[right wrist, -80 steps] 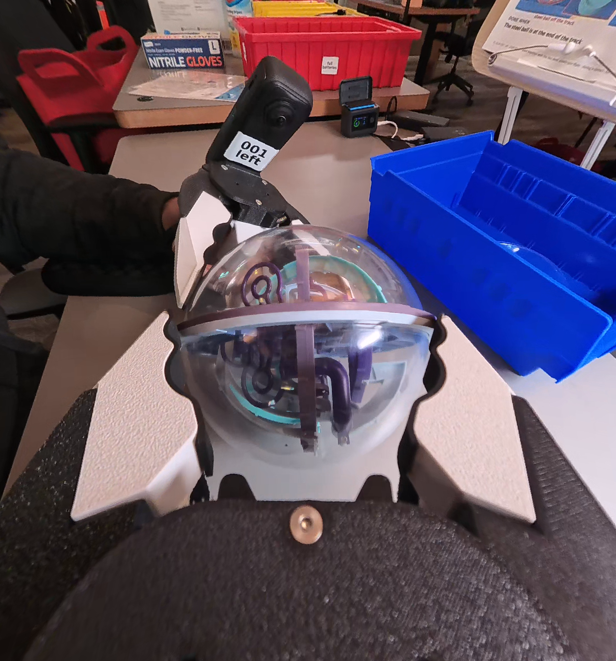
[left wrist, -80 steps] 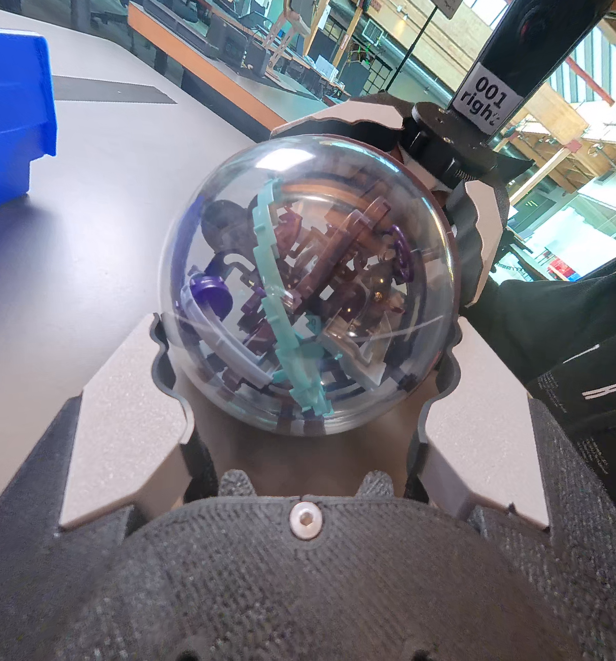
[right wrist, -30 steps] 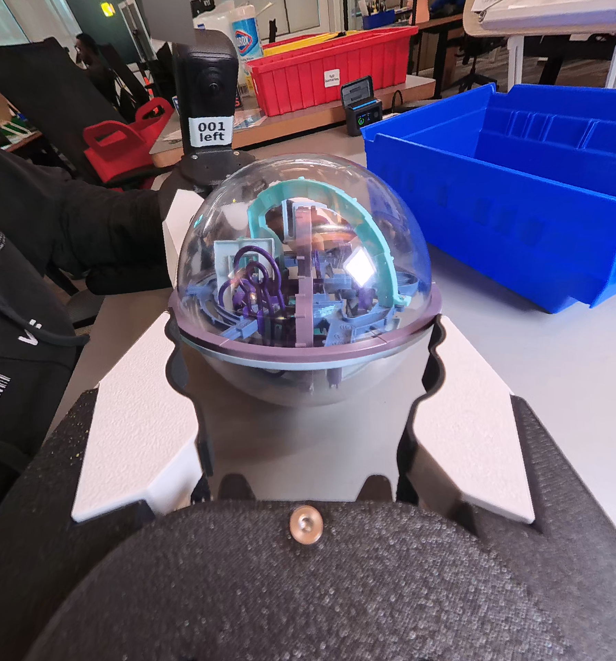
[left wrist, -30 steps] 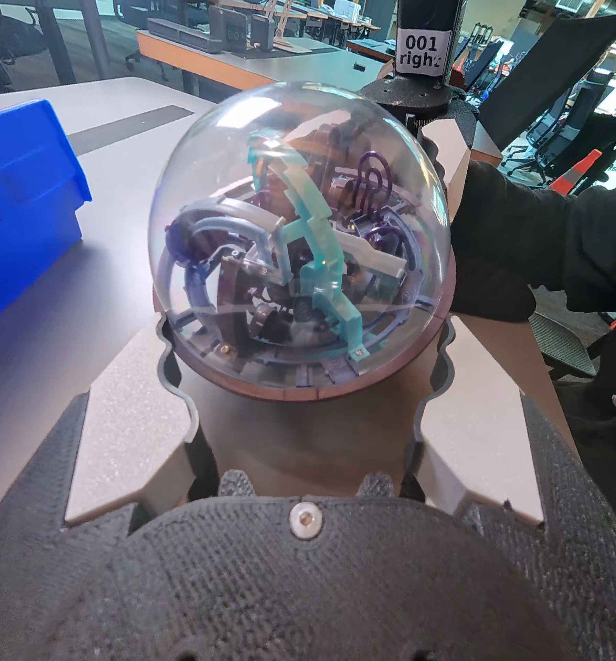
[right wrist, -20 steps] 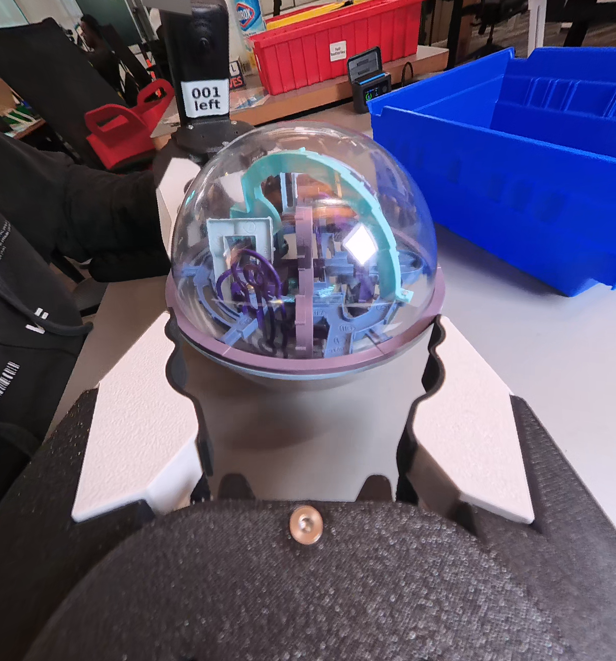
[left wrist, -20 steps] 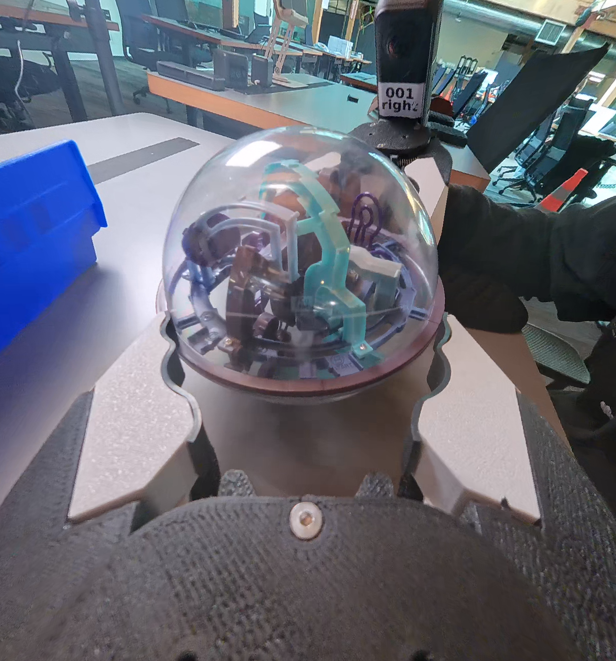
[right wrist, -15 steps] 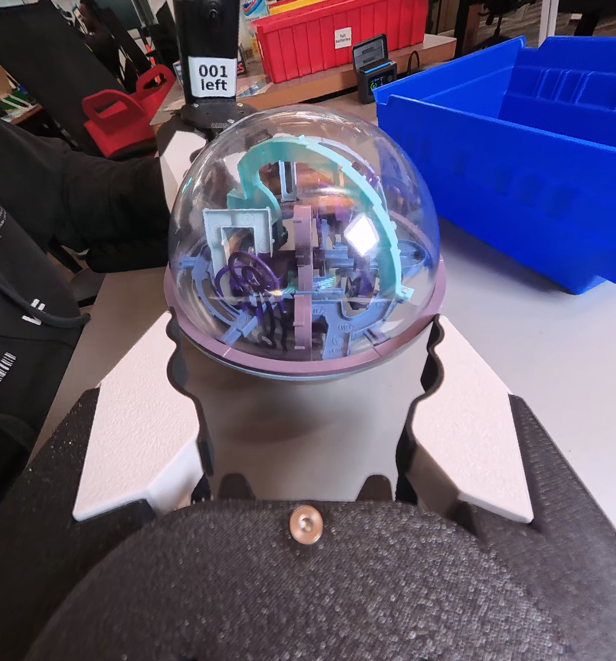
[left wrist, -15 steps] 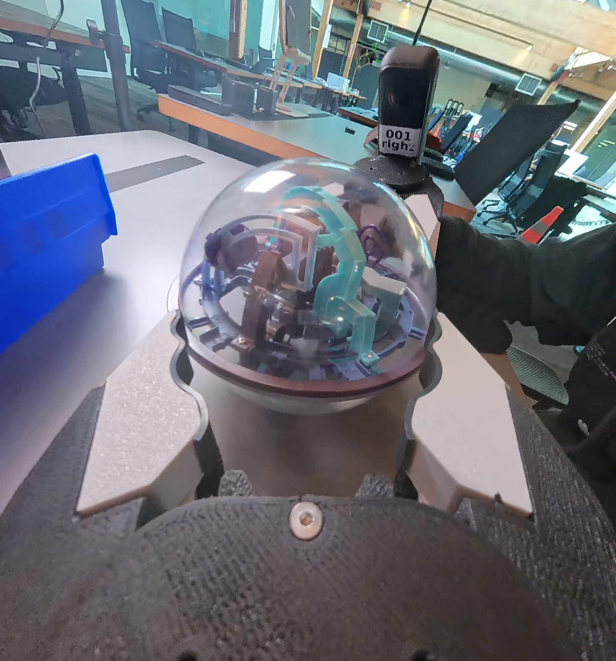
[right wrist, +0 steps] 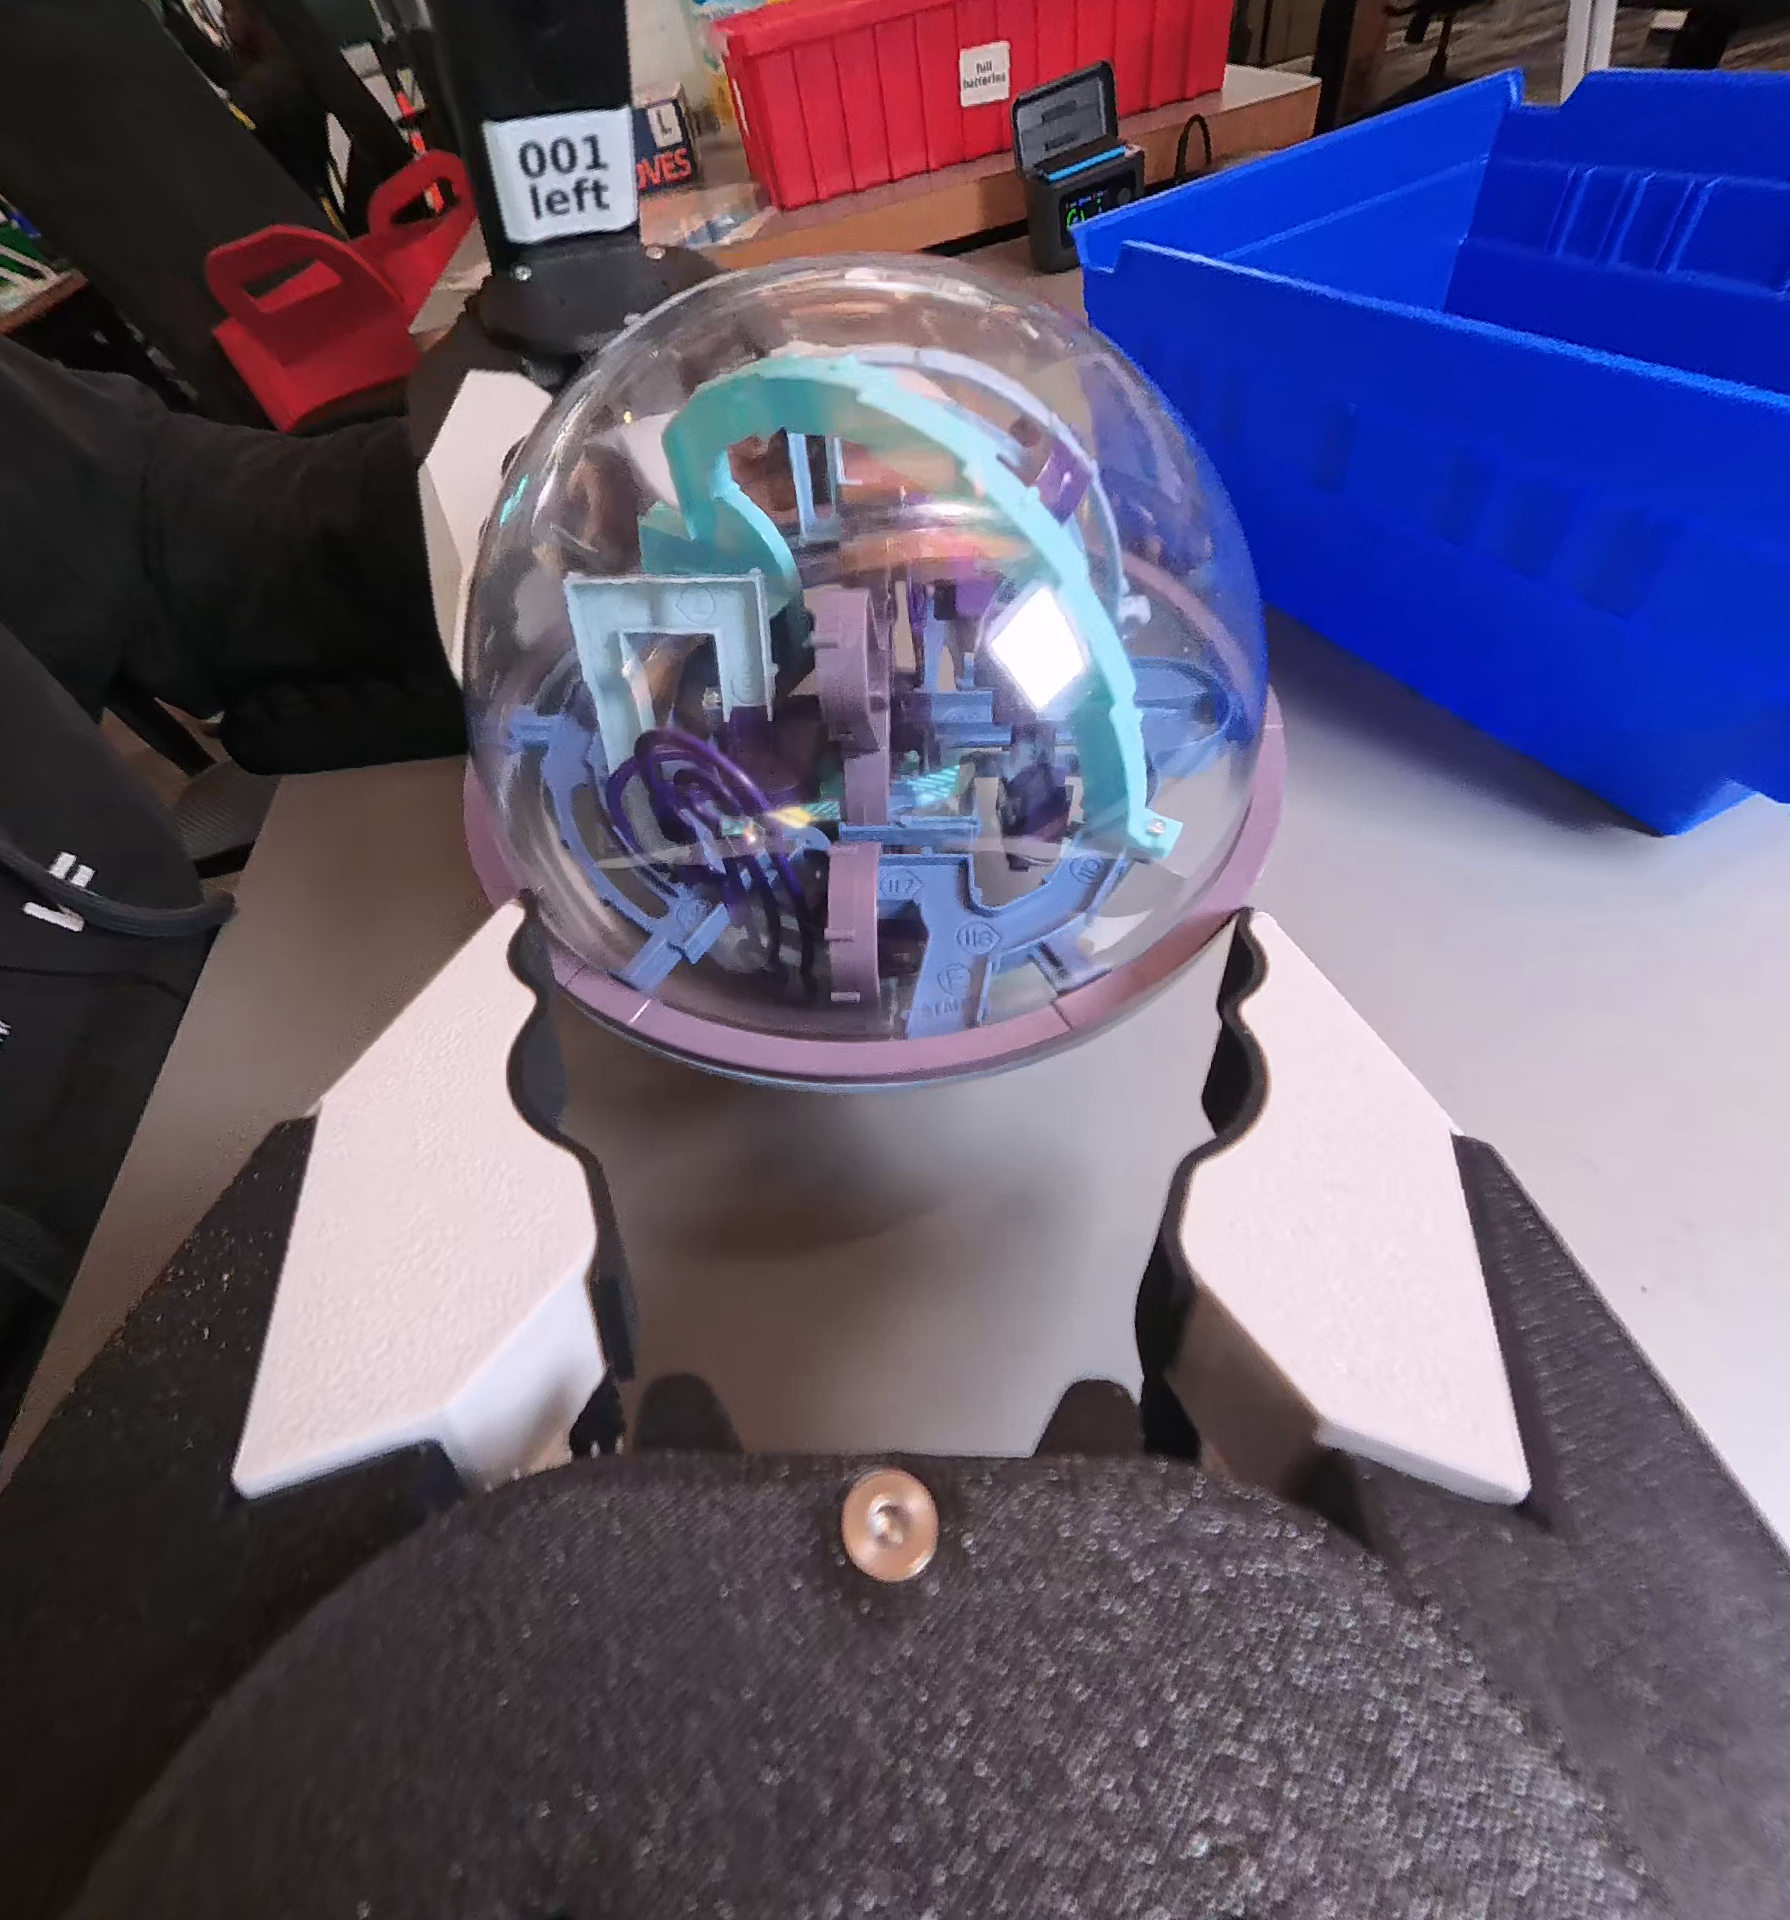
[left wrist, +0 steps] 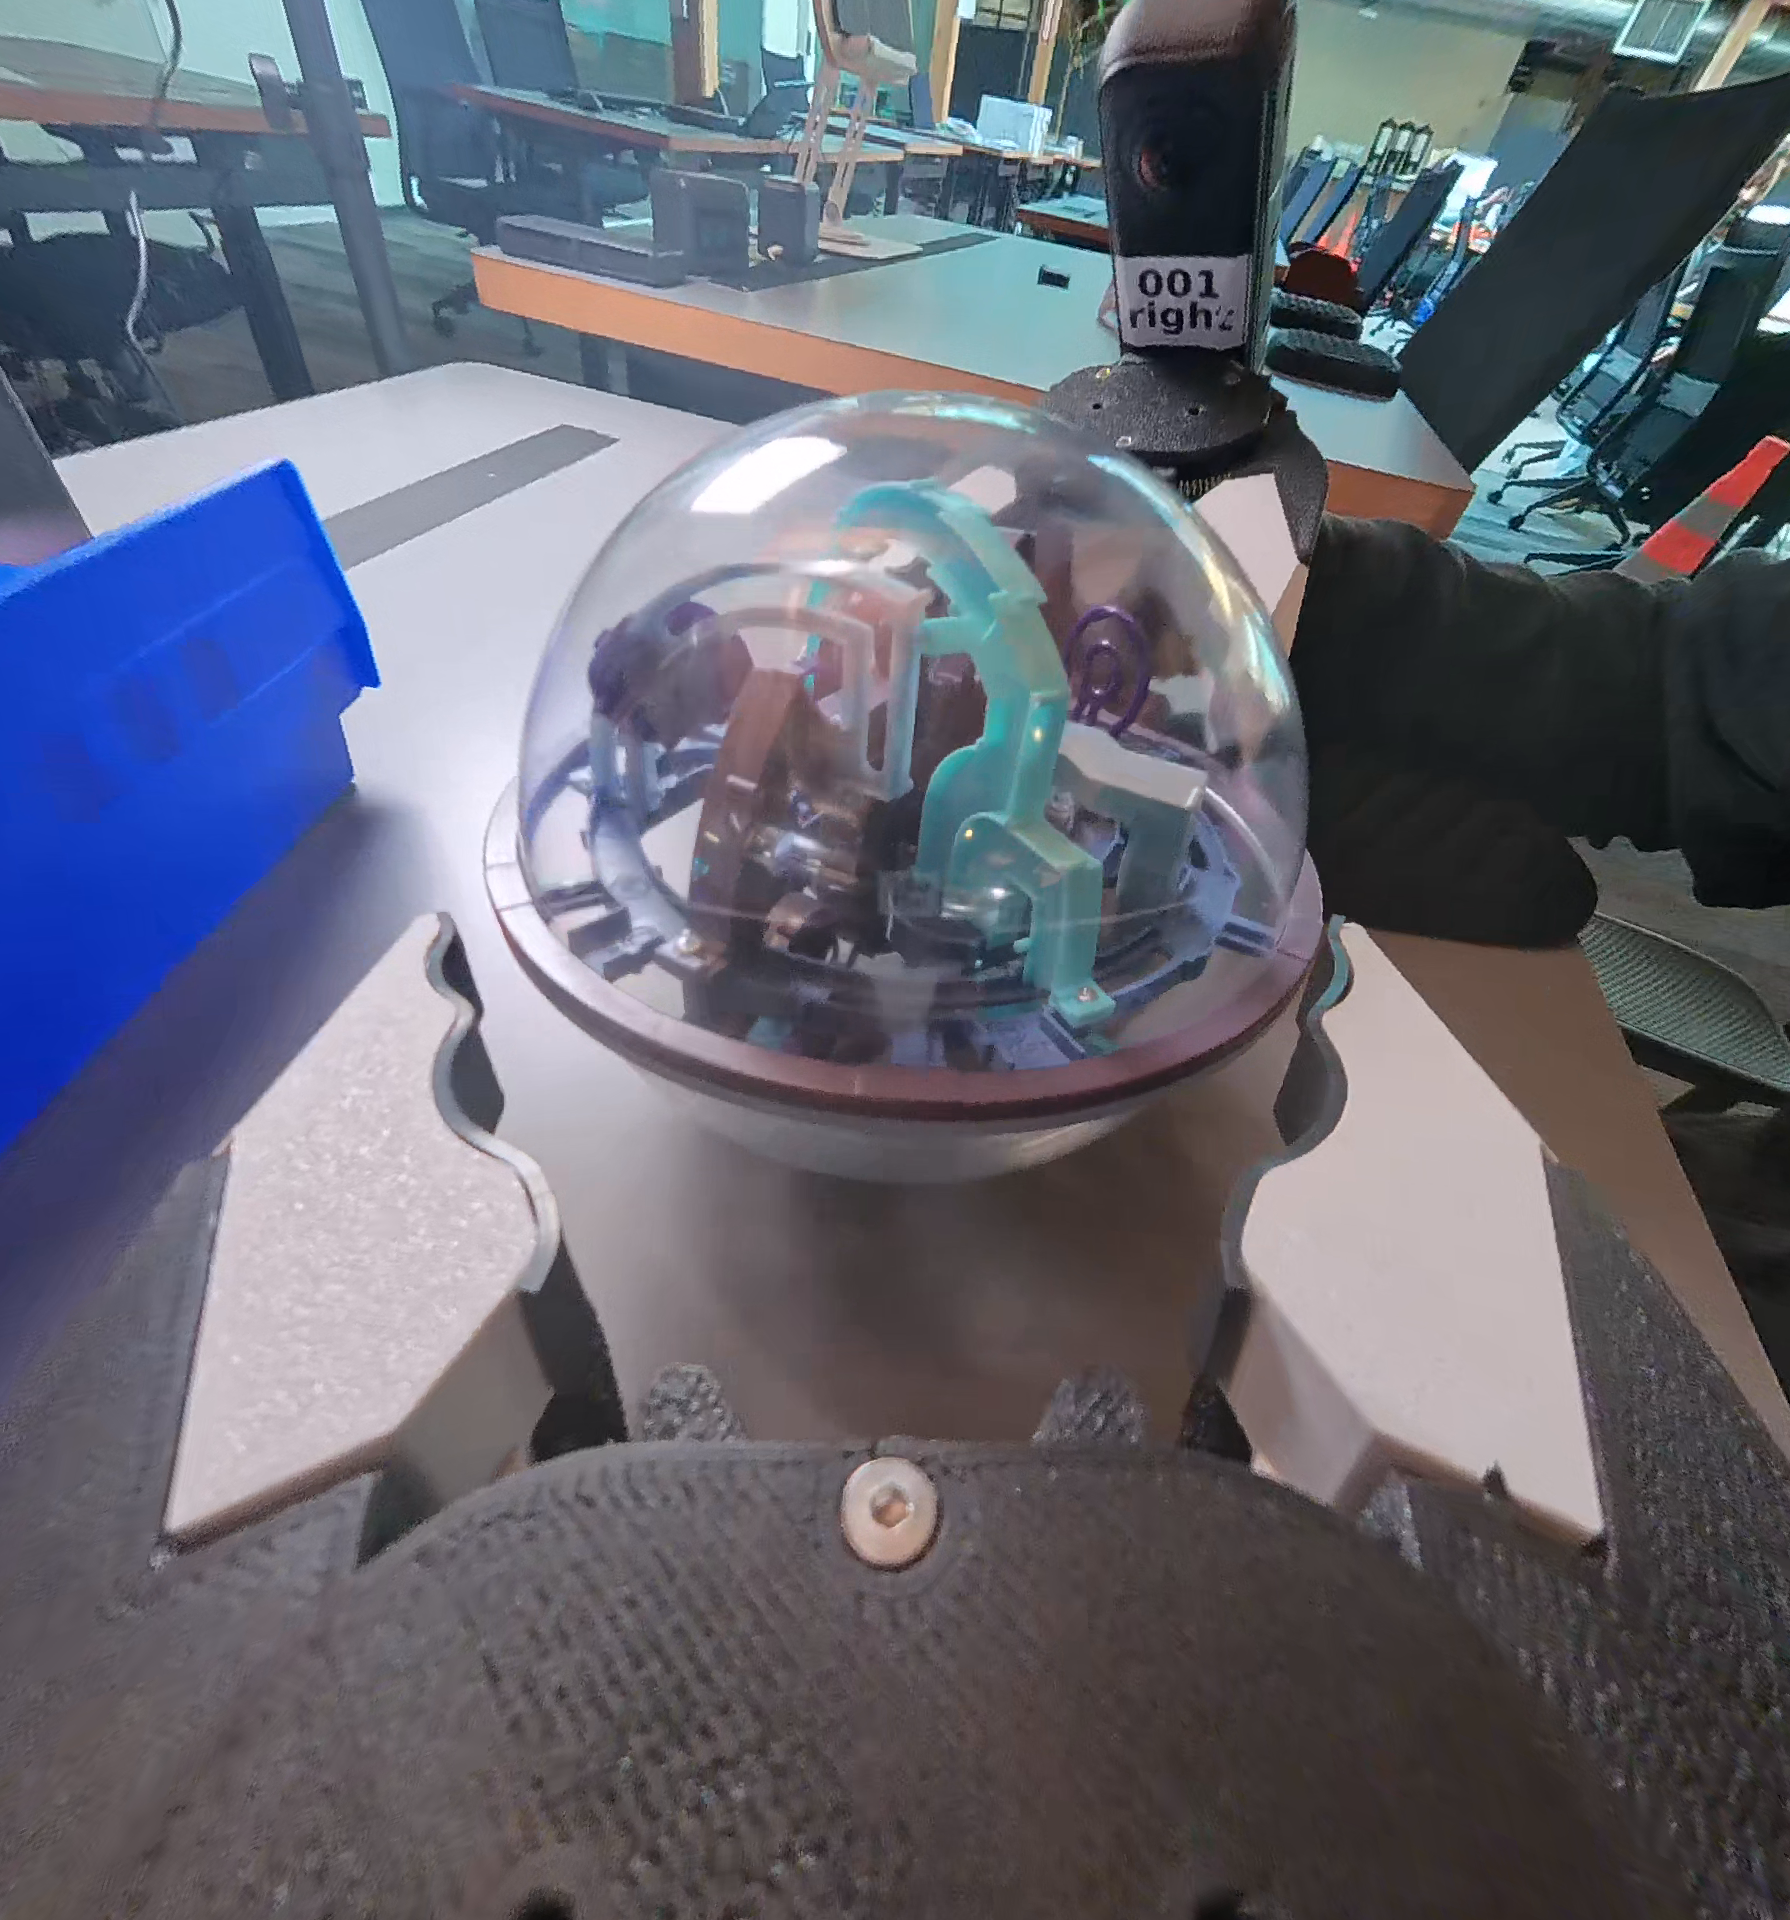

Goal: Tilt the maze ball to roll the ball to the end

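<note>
Maze ball (left wrist: 906,790) sits on a grey table (left wrist: 455,499), its clear dome upward and a mauve band ringing its middle above a pale grey lower half. Inside the shell runs a tangle of plastic track: a teal arch sweeping over the top, pale grey frames, brown and lilac walls, blue rails near the band, and dark purple wire loops (the small rolling ball itself cannot be picked out). The left gripper (left wrist: 891,925) stands with its jaws spread wide, its white fingers (left wrist: 351,1195) flanking the near side of the sphere, with the left finger clear of the band and the right tip at its edge. The right gripper (right wrist: 886,935), facing from the opposite side, has its jaws apart too, the dark wavy tips close against the mauve band; whether they press on it cannot be told. A blue bin (right wrist: 1493,436) lies on the table beside the sphere.
</note>
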The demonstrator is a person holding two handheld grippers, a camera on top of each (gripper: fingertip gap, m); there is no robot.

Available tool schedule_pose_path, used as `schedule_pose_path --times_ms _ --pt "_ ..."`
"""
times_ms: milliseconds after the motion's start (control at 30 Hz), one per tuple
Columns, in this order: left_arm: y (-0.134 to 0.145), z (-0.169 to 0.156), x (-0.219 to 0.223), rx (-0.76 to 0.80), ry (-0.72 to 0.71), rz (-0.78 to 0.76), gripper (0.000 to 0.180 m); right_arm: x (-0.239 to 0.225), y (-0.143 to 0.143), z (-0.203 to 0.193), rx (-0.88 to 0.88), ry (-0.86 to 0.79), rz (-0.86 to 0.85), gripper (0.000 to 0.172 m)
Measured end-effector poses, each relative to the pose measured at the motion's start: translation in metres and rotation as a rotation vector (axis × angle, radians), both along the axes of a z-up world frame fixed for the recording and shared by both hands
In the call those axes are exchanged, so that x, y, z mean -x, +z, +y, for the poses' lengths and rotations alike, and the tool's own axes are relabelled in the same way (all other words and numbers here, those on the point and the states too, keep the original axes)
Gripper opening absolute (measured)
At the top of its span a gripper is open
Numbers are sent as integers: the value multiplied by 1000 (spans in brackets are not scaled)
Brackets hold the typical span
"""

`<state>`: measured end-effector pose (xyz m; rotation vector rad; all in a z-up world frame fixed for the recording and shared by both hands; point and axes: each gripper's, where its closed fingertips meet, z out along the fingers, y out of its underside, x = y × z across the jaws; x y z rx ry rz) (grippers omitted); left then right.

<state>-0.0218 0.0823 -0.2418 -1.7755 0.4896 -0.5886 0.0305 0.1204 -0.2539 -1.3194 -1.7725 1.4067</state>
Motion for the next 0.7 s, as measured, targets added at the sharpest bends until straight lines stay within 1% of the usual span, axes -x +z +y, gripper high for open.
schedule_pose_path --times_ms 67,133,600,633,700 --pt "-6 0 -2 36 -9 1 153 0 -1 -2 0 6 -1 125" --pt "-9 -2 -6 46 -31 -2 150 0 -2 -4 -6 12 -2 126" --pt "-7 -2 -6 40 -38 -9 149 1 -4 -4 1 15 -9 127" --pt "-5 -1 -3 38 -24 -18 142 0 -5 -5 2 18 -13 127" --pt "-2 -2 -2 30 -33 -34 140 0 -8 -5 6 22 -24 126"
